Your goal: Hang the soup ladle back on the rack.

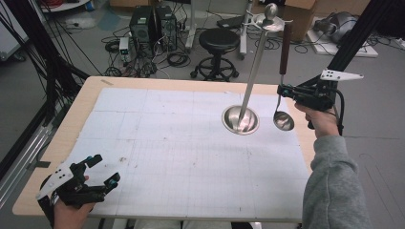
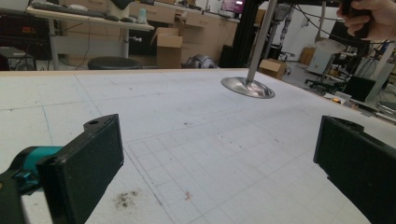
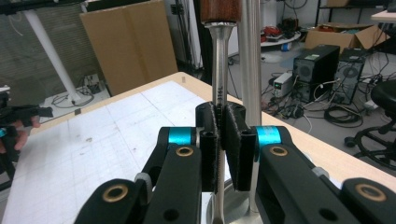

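A: Workshop clutter all around, computer towers [image 1: 153,26] and a black stool [image 1: 218,40] on the floor, and from the high view a pale gridded surface [image 1: 181,157] up front. What's happening?

B: The right hand-held gripper [image 1: 282,90] is clamped on the thin metal neck of a ladle [image 1: 282,119], wooden handle up, bowl hanging just beside the round base of the steel stand [image 1: 241,119]. My read: it's held upright so the top can reach the hooks on the stand's head.

A: And the other hand?

B: The left hand-held gripper [image 1: 106,171] sits at the near left corner, jaws spread, nothing between them. Parked out of the way, I'd say.

A: Left gripper view?

B: Both black jaws wide apart over the bare surface [image 2: 196,154], the stand [image 2: 248,86] well off ahead.

A: Right gripper view?

B: The pads [image 3: 209,149] pinch the ladle [image 3: 219,70] stem tight, the stand's pole [image 3: 251,70] right behind. A stamp runs down the stem; it looks like digits, too small to read for sure.
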{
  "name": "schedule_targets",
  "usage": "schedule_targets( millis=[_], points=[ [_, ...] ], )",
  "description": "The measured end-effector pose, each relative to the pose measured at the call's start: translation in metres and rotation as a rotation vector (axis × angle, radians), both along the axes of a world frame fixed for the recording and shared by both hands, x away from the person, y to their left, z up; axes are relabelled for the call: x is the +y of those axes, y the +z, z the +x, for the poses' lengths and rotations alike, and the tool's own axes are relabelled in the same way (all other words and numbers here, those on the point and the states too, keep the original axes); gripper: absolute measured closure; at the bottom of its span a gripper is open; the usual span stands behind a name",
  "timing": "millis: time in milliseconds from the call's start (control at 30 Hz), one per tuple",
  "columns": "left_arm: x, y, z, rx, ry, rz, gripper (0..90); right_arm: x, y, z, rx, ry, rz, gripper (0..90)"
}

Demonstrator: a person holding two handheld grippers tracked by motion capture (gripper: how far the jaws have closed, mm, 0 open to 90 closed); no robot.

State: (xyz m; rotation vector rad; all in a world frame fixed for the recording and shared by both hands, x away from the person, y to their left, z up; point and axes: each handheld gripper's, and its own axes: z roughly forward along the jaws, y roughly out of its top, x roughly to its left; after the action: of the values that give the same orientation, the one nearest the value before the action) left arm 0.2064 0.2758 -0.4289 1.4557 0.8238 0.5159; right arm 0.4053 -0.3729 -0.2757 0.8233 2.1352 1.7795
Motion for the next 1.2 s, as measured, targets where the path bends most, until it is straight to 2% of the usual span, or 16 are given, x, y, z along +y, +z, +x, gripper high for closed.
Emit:
schedule_targets(
  millis=[167,333,567,733,967,1033,1200],
  points=[
    [-0.001,-0.001,0.001,0.003,-0.002,0.000,1.9,0.001,-0.001,0.001,0.002,-0.004,-0.012,84.6],
    [-0.001,0.000,0.001,0.001,-0.005,-0.001,1.9,0.007,0.001,0.004,0.002,-0.018,-0.046,84.6],
    [0.000,0.002,0.001,-0.009,-0.002,-0.002,1.9,0.021,0.001,0.011,0.003,-0.030,-0.068,84.5],
    [0.000,0.002,0.001,-0.008,-0.004,-0.003,1.9,0.029,0.001,0.014,0.001,-0.057,-0.085,84.3],
    [0.000,0.005,-0.002,-0.026,-0.004,-0.012,1.9,0.036,0.001,0.013,-0.030,-0.108,-0.124,82.8],
    [0.001,0.005,-0.002,-0.024,-0.001,-0.018,1.9,0.038,0.002,0.012,-0.040,-0.128,-0.140,79.5],
    [0.006,0.009,-0.003,-0.040,0.011,-0.055,1.9,0.043,0.002,0.008,-0.052,-0.165,-0.179,63.0]
  ],
)
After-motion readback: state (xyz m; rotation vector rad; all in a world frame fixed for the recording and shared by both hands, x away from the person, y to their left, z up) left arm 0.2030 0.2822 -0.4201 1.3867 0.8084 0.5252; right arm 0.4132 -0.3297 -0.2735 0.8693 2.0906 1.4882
